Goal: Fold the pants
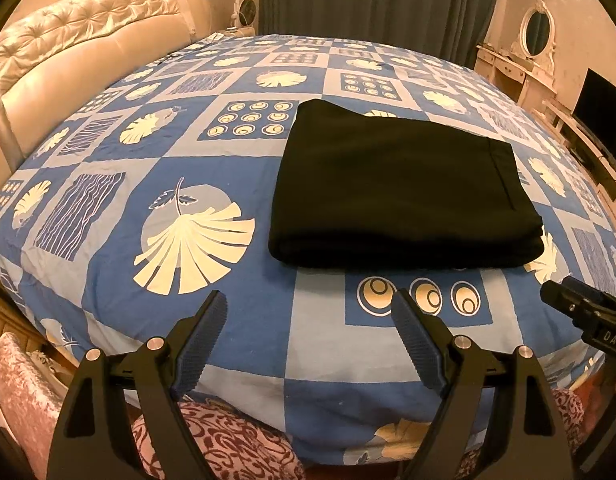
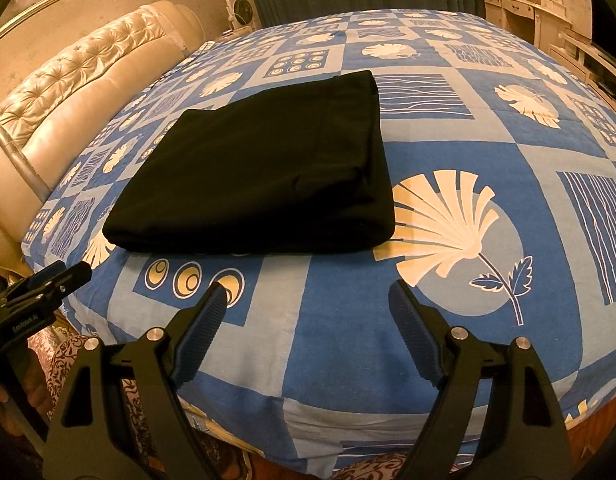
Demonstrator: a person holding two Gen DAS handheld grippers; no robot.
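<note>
Black pants (image 1: 399, 188) lie folded into a flat rectangle on the blue patterned bedspread (image 1: 244, 320); they also show in the right wrist view (image 2: 256, 176). My left gripper (image 1: 309, 300) is open and empty, held above the bed's near edge, short of the pants. My right gripper (image 2: 308, 292) is open and empty, also short of the pants and to their right. Each gripper shows at the edge of the other's view: the right one (image 1: 587, 312) and the left one (image 2: 40, 292).
A tufted cream headboard (image 1: 80, 60) runs along the left of the bed. A white dressing table with an oval mirror (image 1: 531, 48) and a dark screen (image 1: 599, 100) stand at the far right. Dark curtains (image 1: 371, 0) hang behind. Pink patterned fabric (image 1: 228, 448) lies below the bed's near edge.
</note>
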